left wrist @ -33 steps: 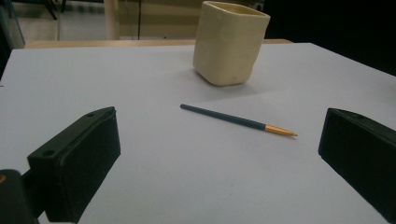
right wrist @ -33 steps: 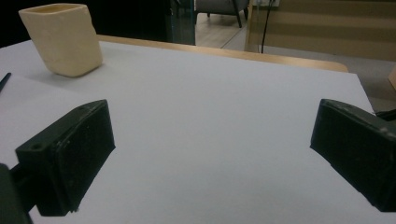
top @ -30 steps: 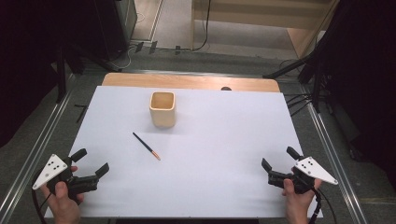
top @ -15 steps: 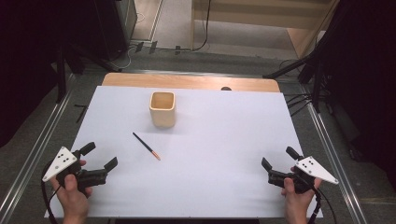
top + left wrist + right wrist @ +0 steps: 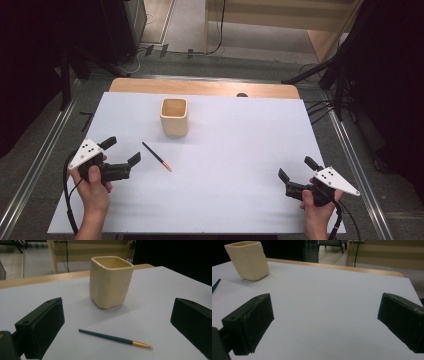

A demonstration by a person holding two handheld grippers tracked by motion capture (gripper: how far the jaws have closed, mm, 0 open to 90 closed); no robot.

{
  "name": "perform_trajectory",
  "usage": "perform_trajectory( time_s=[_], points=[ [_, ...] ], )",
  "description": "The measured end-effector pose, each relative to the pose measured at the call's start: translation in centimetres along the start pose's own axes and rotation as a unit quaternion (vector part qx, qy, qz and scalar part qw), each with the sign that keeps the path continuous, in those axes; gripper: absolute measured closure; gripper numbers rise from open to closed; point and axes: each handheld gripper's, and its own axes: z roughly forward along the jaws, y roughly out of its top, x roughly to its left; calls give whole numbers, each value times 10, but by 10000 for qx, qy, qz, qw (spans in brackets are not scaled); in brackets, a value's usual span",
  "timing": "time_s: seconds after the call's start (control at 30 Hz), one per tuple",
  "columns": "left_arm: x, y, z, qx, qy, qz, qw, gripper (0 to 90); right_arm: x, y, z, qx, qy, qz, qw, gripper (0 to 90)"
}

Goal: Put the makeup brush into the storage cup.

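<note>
White table (image 5: 240, 150): cream cup (image 5: 174, 116) upright beside pen (image 5: 156, 156).

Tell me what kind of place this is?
Likely a lab or recording workspace: a white-covered table framed by metal rails, loose cables on the grey floor, and just a cup and pen.

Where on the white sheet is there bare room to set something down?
The widest bare stretch runs from the cream cup and the pen across to the right gripper. The near edge between both hands is bare too. It is tightest around the pen beside the left gripper.
</note>
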Motion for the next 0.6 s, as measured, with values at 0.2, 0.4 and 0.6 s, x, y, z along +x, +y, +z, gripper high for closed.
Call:
perform_trajectory(
  time_s=[0.2,0.4,0.6],
  points=[
    [2,6,18,189,-70,16,9998,0,0,-1,1,41,-12,-63,10000,8],
    [4,7,33,523,-117,-23,9986,0,-1,-3,4,147,11,-145,9998,8],
    [2,3,45,1041,-53,-59,9945,0,0,-3,4,148,6,-138,9998,8]
  ],
)
